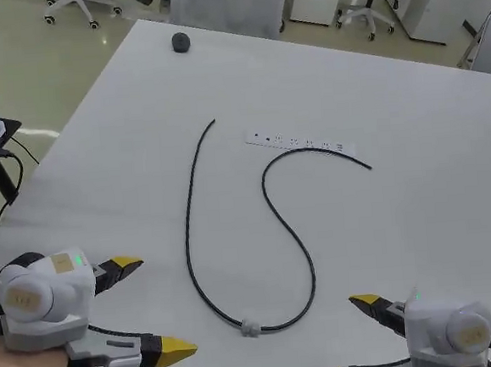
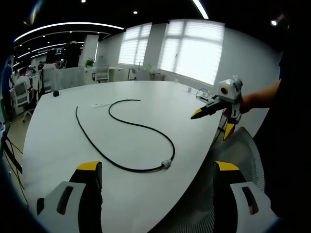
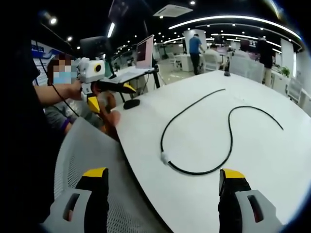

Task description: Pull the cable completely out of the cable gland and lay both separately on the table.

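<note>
Lying between left gripper (image 1: 166, 306) and right gripper (image 1: 336, 338), both spread: cable gland (image 1: 250, 327) on cable (image 1: 188, 213)

— Where's the cable gland (image 1: 250, 327)?
— On the table (image 1: 419, 221), threaded on the cable (image 1: 189, 230), between the fingers of the left gripper (image 1: 163, 305) and the right gripper (image 1: 338, 338).
— And the cable?
— It snakes away beyond the fingertips, one end beside the power strip (image 1: 302, 143).
</note>
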A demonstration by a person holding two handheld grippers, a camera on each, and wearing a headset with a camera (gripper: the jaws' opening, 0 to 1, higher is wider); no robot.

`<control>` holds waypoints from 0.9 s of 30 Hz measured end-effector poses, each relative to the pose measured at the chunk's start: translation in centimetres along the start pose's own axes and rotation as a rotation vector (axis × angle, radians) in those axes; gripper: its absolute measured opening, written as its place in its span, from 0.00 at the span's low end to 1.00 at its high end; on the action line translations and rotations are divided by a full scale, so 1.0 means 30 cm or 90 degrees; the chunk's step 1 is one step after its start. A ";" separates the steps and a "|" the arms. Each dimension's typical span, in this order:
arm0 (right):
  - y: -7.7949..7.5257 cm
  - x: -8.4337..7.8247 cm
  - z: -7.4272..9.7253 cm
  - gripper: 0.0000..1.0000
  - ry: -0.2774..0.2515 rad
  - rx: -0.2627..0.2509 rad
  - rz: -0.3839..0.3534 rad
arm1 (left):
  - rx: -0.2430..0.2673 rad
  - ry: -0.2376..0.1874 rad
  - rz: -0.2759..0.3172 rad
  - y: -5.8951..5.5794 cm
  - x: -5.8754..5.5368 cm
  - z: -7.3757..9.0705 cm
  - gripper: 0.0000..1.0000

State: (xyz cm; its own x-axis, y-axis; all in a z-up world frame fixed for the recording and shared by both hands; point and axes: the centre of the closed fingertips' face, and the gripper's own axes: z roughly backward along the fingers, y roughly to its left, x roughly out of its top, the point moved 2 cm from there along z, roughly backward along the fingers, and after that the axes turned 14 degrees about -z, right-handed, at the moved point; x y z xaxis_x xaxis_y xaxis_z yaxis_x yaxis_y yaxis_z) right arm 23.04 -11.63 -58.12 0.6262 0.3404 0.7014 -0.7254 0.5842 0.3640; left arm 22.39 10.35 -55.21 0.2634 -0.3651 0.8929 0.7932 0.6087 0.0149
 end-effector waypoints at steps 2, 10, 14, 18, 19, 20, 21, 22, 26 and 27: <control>0.002 0.012 -0.014 0.95 0.000 0.007 0.002 | 0.002 0.001 -0.001 -0.005 0.004 0.002 0.94; -0.001 0.039 -0.067 0.94 0.019 0.019 0.023 | 0.001 -0.003 0.001 -0.013 0.005 0.008 0.94; -0.010 0.052 -0.103 0.92 0.035 0.015 0.043 | -0.003 0.001 0.003 -0.021 -0.002 0.005 0.93; -0.011 0.047 -0.137 0.87 0.064 0.020 0.063 | -0.008 0.003 0.002 -0.030 -0.004 -0.002 0.94; -0.013 0.045 -0.151 0.87 0.069 0.023 0.066 | -0.007 0.003 -0.001 -0.030 -0.004 -0.003 0.94; -0.015 0.045 -0.161 0.86 0.072 0.024 0.067 | -0.008 0.003 -0.002 -0.031 -0.004 -0.003 0.94; -0.016 0.043 -0.174 0.85 0.079 0.026 0.070 | -0.011 0.005 -0.003 -0.032 -0.007 -0.004 0.94; -0.016 0.040 -0.181 0.83 0.087 0.027 0.072 | -0.011 0.007 -0.005 -0.031 -0.010 -0.005 0.95; -0.026 0.025 -0.218 0.76 0.116 0.030 0.075 | -0.013 0.006 -0.007 -0.030 -0.011 -0.004 0.95; -0.025 0.028 -0.225 0.73 0.114 0.033 0.078 | -0.013 0.005 -0.008 -0.030 -0.010 -0.004 0.95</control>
State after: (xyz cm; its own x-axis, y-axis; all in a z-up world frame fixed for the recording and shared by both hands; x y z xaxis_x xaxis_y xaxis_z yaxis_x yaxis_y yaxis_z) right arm 26.04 -6.81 -61.96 0.5693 0.5354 0.6238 -0.8105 0.4926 0.3169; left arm 21.66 9.83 -55.54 0.2572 -0.3779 0.8894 0.8072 0.5900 0.0173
